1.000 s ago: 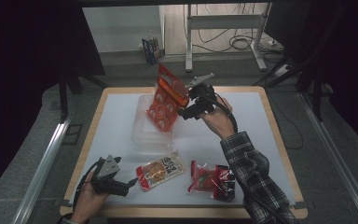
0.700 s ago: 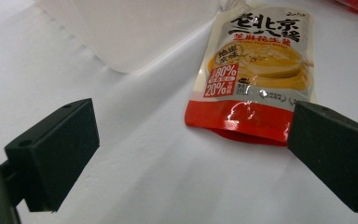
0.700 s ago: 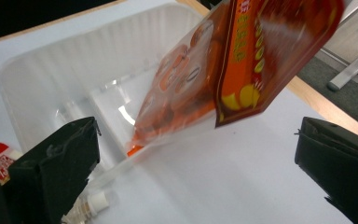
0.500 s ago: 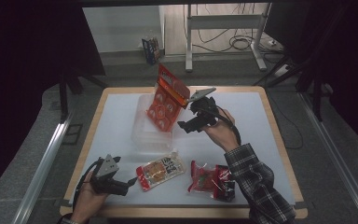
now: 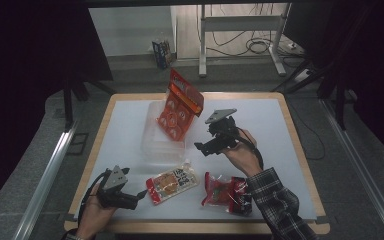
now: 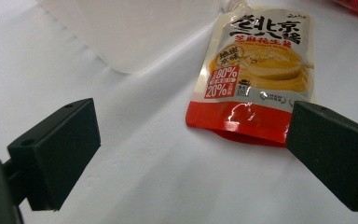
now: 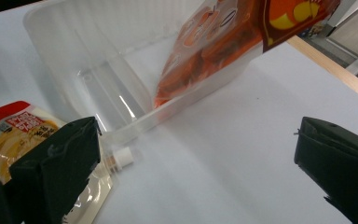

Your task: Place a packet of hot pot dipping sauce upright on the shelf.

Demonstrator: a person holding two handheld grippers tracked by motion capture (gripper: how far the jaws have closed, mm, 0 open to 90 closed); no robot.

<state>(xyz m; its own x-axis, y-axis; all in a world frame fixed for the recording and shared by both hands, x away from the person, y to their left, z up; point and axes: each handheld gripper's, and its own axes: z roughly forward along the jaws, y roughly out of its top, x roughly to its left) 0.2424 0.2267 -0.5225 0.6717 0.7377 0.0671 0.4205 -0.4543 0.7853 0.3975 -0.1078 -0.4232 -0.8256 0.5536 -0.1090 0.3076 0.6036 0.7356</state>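
Note:
An orange snack bag [image 5: 180, 107] leans upright inside a clear plastic bin [image 5: 150, 142] at the table's middle; the right gripper view shows the bag [image 7: 214, 51] propped against the bin's wall [image 7: 65, 56]. My right gripper [image 5: 202, 148] hovers open just right of the bin, with nothing between its jaws [image 7: 196, 163]. A yellow and red spouted pouch [image 5: 172, 182] lies flat in front of the bin. My left gripper [image 5: 140, 194] rests open at the front left, its jaws either side of the pouch's red bottom edge [image 6: 256, 70]. A red packet [image 5: 225, 192] lies at the front, under the right forearm.
The white tabletop [image 5: 260, 120] has a wooden rim, with free room on its right and far left. The pouch's white spout [image 7: 121, 157] nearly touches the bin's near corner. Beyond the table are a metal stand and cables on the floor.
My right gripper has drawn back from the orange bag toward the near side and lower. The bag stays leaning in the bin. The left gripper has not moved.

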